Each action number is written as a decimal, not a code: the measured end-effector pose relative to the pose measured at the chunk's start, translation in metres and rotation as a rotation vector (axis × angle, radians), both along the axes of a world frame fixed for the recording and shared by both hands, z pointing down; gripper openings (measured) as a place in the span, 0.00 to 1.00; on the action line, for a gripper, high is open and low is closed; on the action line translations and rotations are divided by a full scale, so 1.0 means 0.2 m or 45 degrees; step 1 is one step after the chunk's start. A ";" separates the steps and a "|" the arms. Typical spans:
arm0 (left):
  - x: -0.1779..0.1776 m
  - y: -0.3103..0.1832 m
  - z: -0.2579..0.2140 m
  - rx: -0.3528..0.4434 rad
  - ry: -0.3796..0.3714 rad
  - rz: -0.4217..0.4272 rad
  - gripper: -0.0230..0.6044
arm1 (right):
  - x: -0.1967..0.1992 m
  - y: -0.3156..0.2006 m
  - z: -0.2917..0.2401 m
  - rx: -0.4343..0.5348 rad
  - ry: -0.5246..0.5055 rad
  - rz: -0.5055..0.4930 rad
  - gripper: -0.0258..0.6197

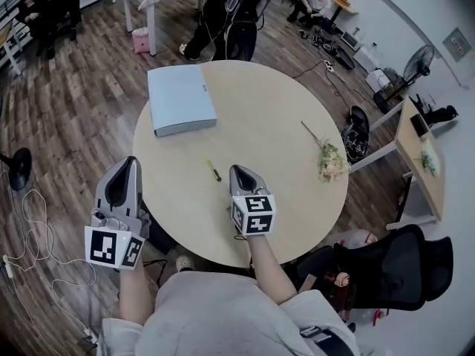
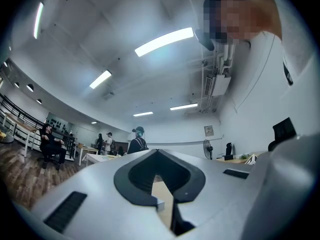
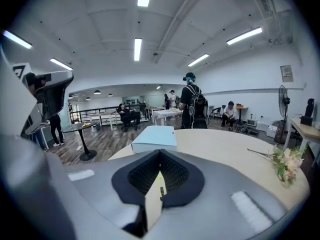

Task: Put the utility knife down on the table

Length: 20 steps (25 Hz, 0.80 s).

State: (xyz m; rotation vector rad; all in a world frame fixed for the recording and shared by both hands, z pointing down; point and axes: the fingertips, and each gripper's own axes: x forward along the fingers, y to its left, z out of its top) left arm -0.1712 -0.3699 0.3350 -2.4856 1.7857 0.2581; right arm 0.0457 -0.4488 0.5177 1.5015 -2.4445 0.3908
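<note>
Release looks done to me: the utility knife (image 1: pixel 214 170) lies flat on the round table (image 1: pixel 297 199), just beside my right gripper (image 1: pixel 238 170), whose jaws are pressed together on nothing. My left gripper (image 1: pixel 132 161) (also closed and empty) hangs off the table's edge, out of the way.

The round surface (image 1: pixel 297 102) looks pale, smooth and matt, like laminate; the floor (image 1: pixel 74 110) beside it is dark wood plank. The left gripper (image 1: pixel 132 160) and right gripper (image 1: pixel 236 168) have smooth grey plastic shells and ribbed black pads (image 3: pixel 173 172).
</note>
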 end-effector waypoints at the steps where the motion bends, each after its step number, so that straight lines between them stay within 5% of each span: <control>1: 0.01 0.01 -0.01 0.006 -0.002 0.013 0.05 | 0.01 0.02 -0.03 0.015 -0.014 0.012 0.06; 20: 0.06 0.15 -0.18 0.102 -0.031 0.198 0.05 | 0.17 0.38 -0.55 0.331 -0.124 0.232 0.06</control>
